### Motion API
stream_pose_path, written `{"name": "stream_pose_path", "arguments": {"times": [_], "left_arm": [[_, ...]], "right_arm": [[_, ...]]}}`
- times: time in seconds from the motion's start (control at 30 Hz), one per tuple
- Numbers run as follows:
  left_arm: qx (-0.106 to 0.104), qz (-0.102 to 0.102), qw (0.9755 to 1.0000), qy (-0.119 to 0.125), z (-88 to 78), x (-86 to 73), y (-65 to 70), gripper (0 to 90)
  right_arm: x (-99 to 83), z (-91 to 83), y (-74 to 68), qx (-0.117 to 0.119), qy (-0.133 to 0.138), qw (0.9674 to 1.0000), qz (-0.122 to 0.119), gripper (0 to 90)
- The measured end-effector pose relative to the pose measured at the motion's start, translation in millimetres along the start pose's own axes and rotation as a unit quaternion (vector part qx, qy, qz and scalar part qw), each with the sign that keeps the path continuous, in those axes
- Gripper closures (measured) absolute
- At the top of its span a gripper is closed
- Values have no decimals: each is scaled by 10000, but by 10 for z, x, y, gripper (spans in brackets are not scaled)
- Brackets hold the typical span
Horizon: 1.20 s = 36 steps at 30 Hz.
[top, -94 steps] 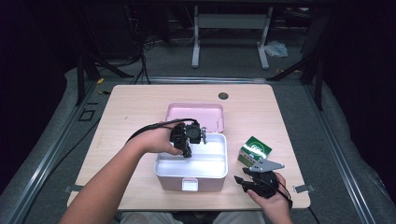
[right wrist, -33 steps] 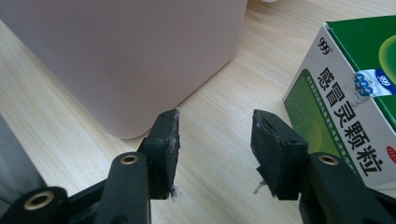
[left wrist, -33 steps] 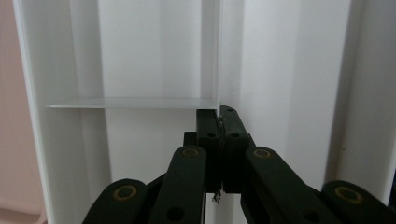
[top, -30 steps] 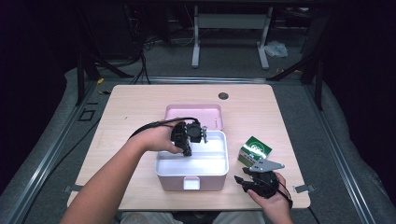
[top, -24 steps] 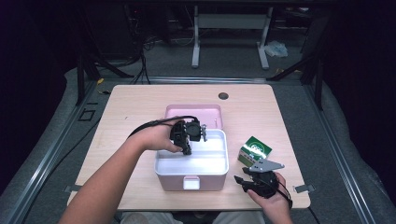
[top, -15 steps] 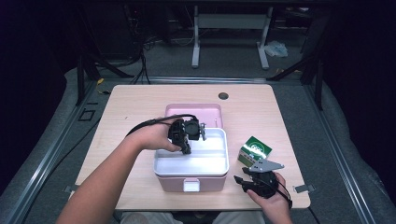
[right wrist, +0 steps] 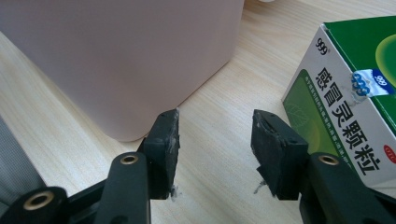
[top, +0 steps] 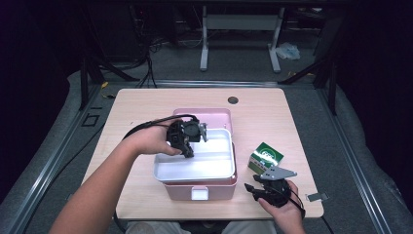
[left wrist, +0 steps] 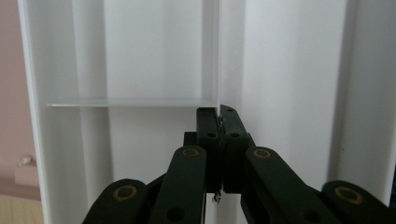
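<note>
Lifted since the earlier frame, the white tray (top: 195,165) now rides above the pink box (top: 199,185), its divider wall pinched in the clenched left gripper (top: 191,140). Raise it level and straight to clear the rim. Rightward, the right gripper (top: 265,187) rests with jaws parted and empty, the green carton (top: 265,157) just beyond it.

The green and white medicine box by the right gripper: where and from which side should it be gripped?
Grip the medicine box across its two long side faces, coming from above. It lies flat on the table, and the pink box sits close on one side, so a level approach looks more cramped for the open right gripper.
</note>
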<state>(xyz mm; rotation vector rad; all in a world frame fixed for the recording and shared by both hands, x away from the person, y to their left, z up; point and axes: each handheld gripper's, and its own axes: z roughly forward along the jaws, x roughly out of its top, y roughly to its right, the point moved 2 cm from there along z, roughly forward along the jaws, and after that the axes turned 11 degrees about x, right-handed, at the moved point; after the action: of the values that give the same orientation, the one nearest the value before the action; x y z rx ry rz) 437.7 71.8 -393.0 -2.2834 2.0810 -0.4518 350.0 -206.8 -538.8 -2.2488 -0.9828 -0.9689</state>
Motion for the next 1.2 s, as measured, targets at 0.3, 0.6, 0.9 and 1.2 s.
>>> {"name": "stream_pose_path", "arguments": {"times": [0.3,0.6,0.9,1.2], "left_arm": [[160,-287,9995,-44,-178,-393,-56,891],[307,-839,9960,-84,-338,-992,-135,891],[383,-1532,9874,-36,-354,-1580,-188,891],[424,-1905,9806,-192,-256,-2008,-151,891]], "right_arm": [[1,5,-2,2,6,10000,-11,517],[0,10,-5,-5,7,10000,3,515],[-1,14,-7,-16,6,10000,14,515],[-3,17,-5,-25,6,10000,23,514]]}}
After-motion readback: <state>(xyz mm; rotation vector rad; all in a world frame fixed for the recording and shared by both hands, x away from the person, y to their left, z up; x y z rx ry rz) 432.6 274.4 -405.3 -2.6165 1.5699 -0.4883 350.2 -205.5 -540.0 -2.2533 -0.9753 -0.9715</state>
